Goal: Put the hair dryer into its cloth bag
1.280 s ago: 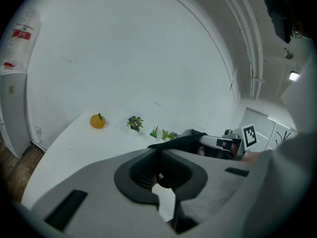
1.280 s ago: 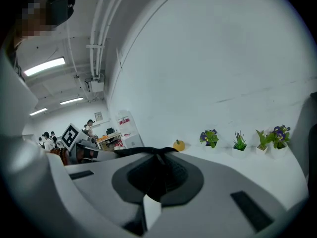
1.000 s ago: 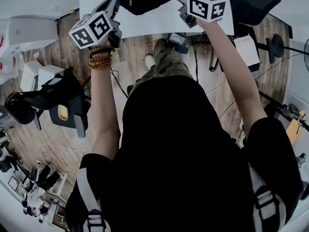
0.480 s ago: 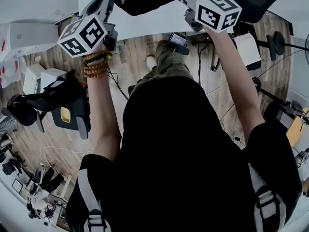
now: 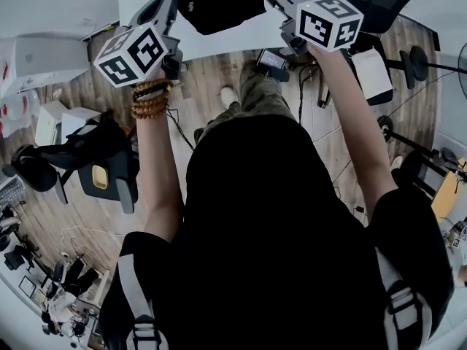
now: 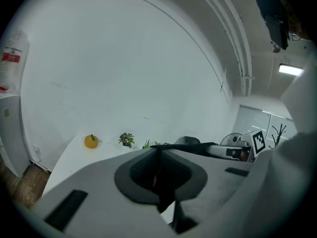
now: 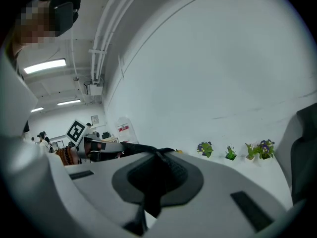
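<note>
cloth bag [image 5: 219, 6] in clamped jaws

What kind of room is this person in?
Probably an office or workroom: a white table, a black office chair, cables across the wooden floor and strip lights on the ceiling.

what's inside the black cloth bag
Nothing inside shows. The black cloth bag hangs over the white table, pinched at its ends by the left gripper and right gripper, fingers shut on it. Its cloth covers any contents; no hair dryer is visible.
</note>
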{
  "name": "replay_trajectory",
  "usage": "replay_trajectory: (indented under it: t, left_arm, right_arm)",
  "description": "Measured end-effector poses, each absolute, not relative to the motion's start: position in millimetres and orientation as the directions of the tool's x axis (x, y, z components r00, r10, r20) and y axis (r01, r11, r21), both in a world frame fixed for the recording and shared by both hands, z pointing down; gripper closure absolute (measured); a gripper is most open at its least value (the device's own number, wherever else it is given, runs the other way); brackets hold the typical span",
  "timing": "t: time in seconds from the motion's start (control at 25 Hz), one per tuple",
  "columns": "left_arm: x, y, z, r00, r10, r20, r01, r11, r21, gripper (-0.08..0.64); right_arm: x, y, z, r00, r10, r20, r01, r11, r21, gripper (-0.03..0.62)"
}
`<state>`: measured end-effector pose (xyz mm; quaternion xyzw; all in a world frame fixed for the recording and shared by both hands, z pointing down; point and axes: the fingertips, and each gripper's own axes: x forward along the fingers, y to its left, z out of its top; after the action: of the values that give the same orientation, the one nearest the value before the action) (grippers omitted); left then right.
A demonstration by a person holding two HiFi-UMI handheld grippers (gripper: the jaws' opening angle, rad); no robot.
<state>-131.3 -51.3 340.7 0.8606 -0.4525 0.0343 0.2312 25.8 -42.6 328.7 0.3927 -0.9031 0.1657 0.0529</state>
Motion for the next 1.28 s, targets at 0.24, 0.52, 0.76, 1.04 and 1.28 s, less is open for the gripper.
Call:
replay_trajectory:
  t: [0.24,0.52,0.76,1.04,1.28]
  left_arm:
    - [-124.7,-62.6,348.8,0.603,-0.741,0.295,-0.787,-0.493,0.371,0.529]
    - [-116.5,-78.2,360.6,0.597,-0.725,0.344,-0.798,-0.490,0.351,0.529]
    - [-110.2,-110.2,368.7,0.584,-0.728,0.359,-0.803,-0.455,0.385,0.529]
    - [-102.2,-165.3,372.9,0.549,-0.743,0.382,-0.821,-0.395,0.412,0.529]
    - [-90.6,-213.5,393.7,0.521,-0.734,0.436,-0.840,-0.351,0.414,0.529]
  right_arm:
    - [31.7,-55.4,339.0,-0.688,-0.682,0.250,-0.725,0.632,-0.274,0.560]
    - [40.0,-71.6,353.4,-0.686,-0.675,0.270,-0.726,0.617,-0.302,0.560]
    - [45.9,-102.3,359.0,-0.687,-0.664,0.296,-0.726,0.617,-0.302,0.560]
    - [53.5,-154.3,363.4,-0.705,-0.636,0.315,-0.709,0.633,-0.310,0.560]
    - [67.0,-205.0,386.7,-0.697,-0.616,0.367,-0.716,0.628,-0.306,0.560]
